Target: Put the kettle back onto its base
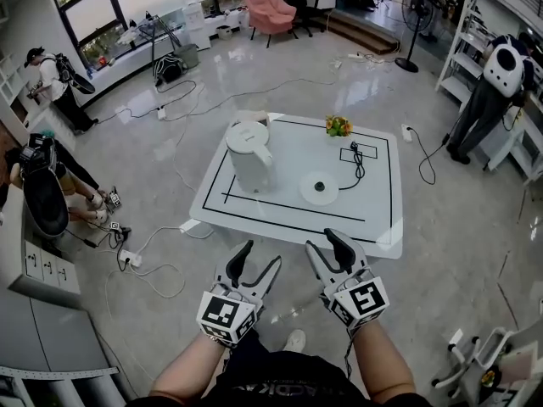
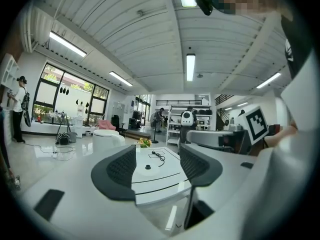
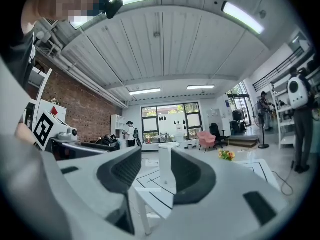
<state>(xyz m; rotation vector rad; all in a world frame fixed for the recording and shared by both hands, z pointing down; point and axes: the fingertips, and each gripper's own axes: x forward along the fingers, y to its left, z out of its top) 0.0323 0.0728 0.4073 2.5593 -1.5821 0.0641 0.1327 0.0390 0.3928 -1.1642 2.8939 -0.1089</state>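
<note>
A white kettle [image 1: 250, 155] stands upright on the left part of the low white table [image 1: 377, 227]. Its round white base [image 1: 320, 187] lies apart to the kettle's right, a black cord [image 1: 357, 164] running from it. My left gripper [image 1: 259, 259] and right gripper [image 1: 327, 242] hover side by side in front of the table's near edge, both open and empty. The left gripper view shows the base [image 2: 147, 167] between the spread jaws of the left gripper [image 2: 157, 166], with the kettle [image 2: 107, 139] further left. In the right gripper view the kettle [image 3: 167, 164] shows through the right gripper [image 3: 156, 171].
A small bunch of flowers [image 1: 338, 125] sits at the table's far edge. Cables and a power strip [image 1: 131, 259] trail over the floor to the left. People stand at the far left [image 1: 51, 79] and far right [image 1: 496, 83]. A pink armchair [image 1: 271, 11] and a fan [image 1: 413, 24] stand beyond.
</note>
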